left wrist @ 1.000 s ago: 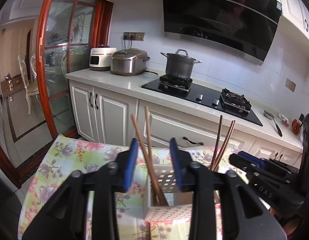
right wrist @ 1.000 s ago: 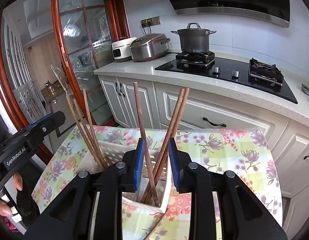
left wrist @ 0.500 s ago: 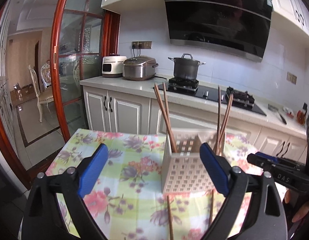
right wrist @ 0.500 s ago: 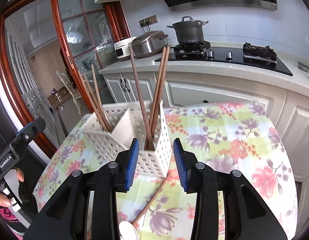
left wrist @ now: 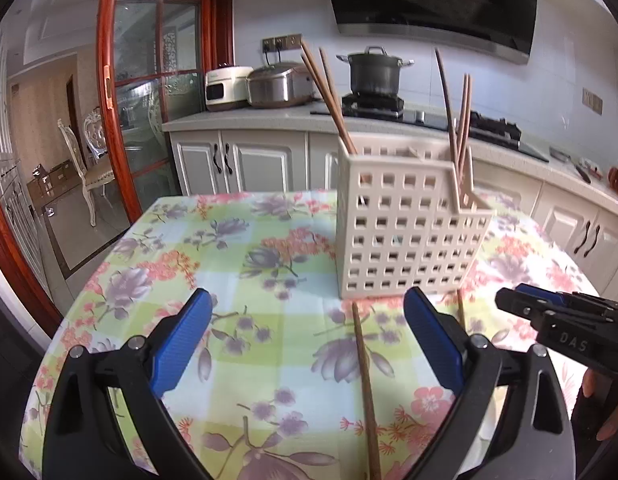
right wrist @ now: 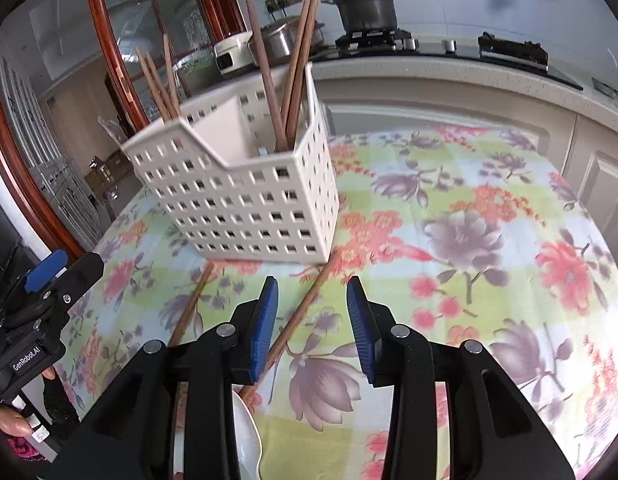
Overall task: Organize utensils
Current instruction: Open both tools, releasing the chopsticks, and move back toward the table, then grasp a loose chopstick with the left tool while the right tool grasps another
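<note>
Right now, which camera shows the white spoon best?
The right wrist view: the spoon lies on the tablecloth at the bottom, partly hidden behind the right claw. The left wrist view doesn't show it at all.

A floral-clothed table (left wrist: 181,264) carries a white perforated caddy (left wrist: 405,236); 2 chopsticks (right wrist: 301,320) and a white spoon (right wrist: 245,436) lie just before the caddy.

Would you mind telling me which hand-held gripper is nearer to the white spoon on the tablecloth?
Right. The right hand-held gripper hangs directly over the white spoon; the left hand-held gripper is off to its side, with no spoon in its view.
</note>
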{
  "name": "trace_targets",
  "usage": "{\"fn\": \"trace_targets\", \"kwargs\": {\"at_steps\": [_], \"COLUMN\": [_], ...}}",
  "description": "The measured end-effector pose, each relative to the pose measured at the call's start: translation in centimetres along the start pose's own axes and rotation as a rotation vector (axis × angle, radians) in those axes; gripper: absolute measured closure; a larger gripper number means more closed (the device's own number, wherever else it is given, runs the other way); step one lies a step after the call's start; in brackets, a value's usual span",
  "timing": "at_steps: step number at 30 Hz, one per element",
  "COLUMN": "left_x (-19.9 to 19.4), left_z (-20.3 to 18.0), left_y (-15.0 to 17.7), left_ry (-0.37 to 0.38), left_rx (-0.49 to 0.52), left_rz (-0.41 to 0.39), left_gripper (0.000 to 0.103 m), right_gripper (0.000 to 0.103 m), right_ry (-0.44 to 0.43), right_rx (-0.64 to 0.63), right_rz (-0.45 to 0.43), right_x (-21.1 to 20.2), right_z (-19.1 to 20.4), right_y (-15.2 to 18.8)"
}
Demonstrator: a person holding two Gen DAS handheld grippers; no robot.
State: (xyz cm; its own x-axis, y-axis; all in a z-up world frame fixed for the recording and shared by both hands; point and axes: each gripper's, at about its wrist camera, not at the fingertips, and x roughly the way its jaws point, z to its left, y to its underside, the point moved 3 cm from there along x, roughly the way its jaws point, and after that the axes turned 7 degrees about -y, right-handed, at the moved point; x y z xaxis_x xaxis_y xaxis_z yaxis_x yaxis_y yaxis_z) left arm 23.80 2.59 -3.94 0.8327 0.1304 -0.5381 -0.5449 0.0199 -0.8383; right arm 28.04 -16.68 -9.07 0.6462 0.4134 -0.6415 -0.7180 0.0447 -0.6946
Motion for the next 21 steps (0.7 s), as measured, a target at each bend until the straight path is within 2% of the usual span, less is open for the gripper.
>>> {"fn": "trace_targets", "kwargs": {"at_steps": [11, 19, 21], "left_x": [2.2, 2.5, 2.5], "left_z": [-0.9, -1.7, -2.0], "left_y": [2.4, 3.3, 3.6], "left_ry": [0.009, 0.04, 0.044], "left_rx": [0.055, 0.112, 0.125], "left_rz": [0.069, 0.108, 0.12], "left_gripper": [0.01, 0.01, 0.012], "right_gripper": [0.067, 0.067, 0.075], "right_ry": [0.037, 0.115, 0.12], "right_rx": [-0.027, -0.112, -0.13], "right_rz": [0.103, 0.147, 0.149], "right_x": [3.4, 4.6, 4.7], "right_z": [0.8, 2.1, 2.5], "right_y": [1.2, 1.5, 1.6]}}
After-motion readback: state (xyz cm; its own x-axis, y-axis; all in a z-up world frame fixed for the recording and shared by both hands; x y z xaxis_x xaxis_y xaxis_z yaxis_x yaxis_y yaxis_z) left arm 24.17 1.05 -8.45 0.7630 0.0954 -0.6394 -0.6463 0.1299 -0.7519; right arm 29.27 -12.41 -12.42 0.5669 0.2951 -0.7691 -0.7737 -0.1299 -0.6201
